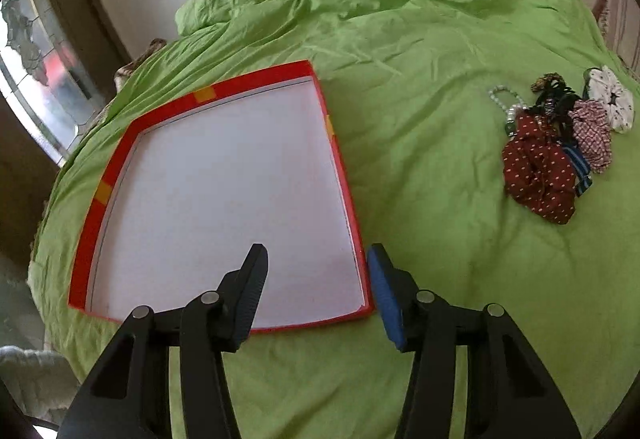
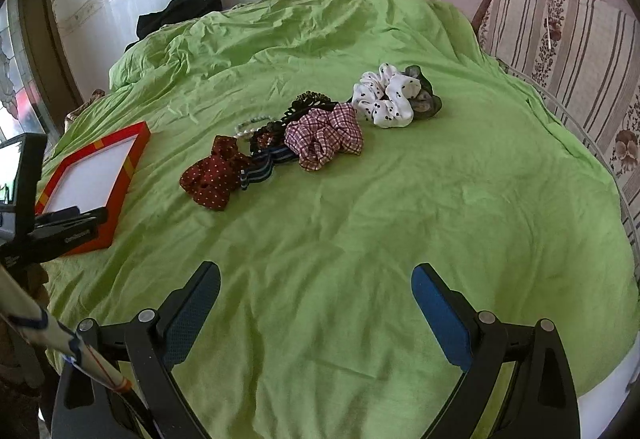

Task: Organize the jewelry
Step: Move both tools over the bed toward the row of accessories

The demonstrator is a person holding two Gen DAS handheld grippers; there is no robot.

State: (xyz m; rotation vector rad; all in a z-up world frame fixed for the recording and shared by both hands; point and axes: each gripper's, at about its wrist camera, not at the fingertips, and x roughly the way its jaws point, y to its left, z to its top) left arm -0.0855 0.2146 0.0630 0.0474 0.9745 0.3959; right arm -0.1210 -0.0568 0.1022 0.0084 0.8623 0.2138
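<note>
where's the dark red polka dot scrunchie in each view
Left wrist view: the dark red polka dot scrunchie lies at the right side, nearest end of the accessory pile, on the green sheet.
Right wrist view: left of centre, at the pile's left end, between the red box and the plaid scrunchie.
Shared landmark: the red-rimmed box, lying left of the scrunchie in both.

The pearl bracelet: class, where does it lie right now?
In the right wrist view, the pearl bracelet lies on the green sheet behind the dark red dotted scrunchie, at the pile's left end, right of the red tray.
</note>
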